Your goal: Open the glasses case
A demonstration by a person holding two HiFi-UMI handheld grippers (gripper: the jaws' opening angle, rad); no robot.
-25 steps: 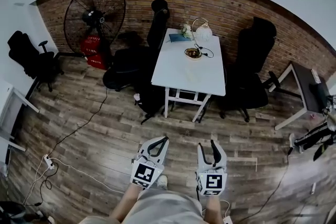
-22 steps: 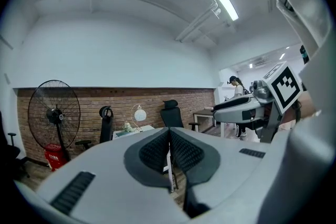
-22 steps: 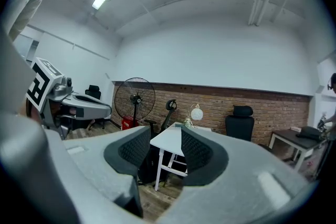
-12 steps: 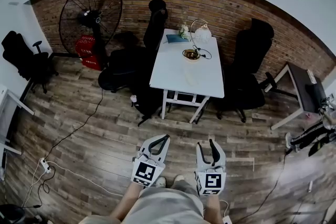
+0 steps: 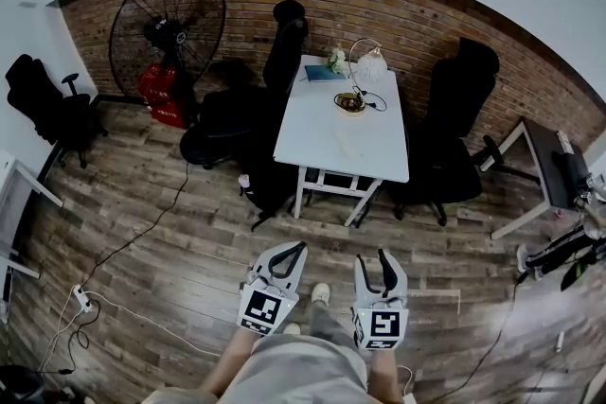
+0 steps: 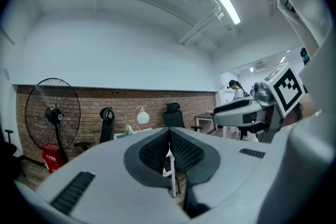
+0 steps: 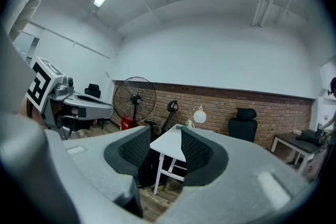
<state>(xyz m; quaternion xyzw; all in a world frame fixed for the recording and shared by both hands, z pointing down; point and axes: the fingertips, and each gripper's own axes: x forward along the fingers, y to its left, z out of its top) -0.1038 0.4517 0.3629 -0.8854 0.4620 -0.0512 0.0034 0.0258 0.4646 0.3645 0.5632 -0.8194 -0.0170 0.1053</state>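
With the white tabletop (image 5: 331, 132) well ahead, both ride empty: left gripper (image 5: 295, 251) pressed together, right gripper (image 5: 372, 260) standing apart.

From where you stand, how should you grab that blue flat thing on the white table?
Probably pinch the blue flat thing across its thin near edge, coming over the white table from this end: it lies flat, and flowers and lamp crowd its right. Too far for detail.

Plank floor (image 5: 189, 241), probably wood; brick wall (image 5: 407, 19)
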